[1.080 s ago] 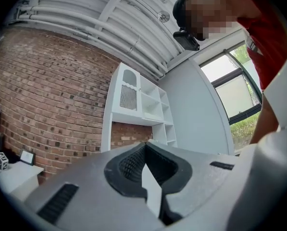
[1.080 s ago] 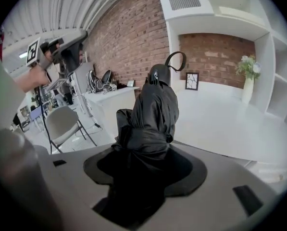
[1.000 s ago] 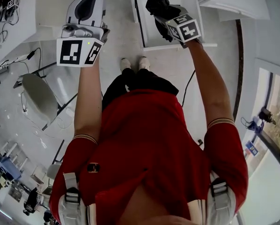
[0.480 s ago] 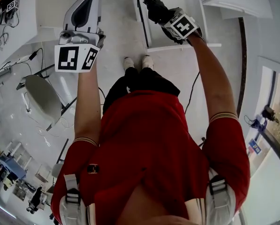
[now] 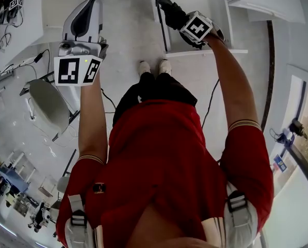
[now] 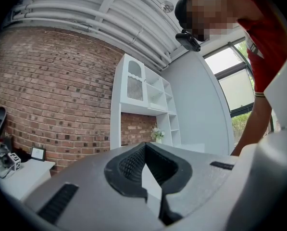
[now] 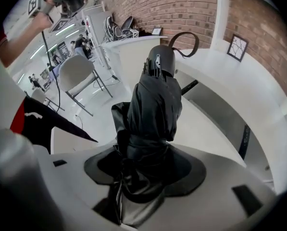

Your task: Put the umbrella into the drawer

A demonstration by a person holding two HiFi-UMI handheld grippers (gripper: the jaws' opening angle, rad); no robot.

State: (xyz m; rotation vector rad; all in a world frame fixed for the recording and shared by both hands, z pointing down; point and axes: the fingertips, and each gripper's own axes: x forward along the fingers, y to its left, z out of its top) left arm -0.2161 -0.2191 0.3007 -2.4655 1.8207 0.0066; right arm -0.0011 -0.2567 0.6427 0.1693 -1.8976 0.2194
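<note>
Bright, even light, with daylight from the window (image 6: 232, 73) far right. The pale floor (image 5: 125, 40) shines with soft glare. Fisheye bends the edges, corners fall black; shadows stay faint.

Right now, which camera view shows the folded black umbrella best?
The right gripper view: the black folded umbrella fills its centre, clamped in the right gripper's jaws, with its wrist loop visible at the far end. The head view shows only a small dark part of it. The left gripper view does not show it.

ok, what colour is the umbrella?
The umbrella is black, best seen in the right gripper view.
</note>
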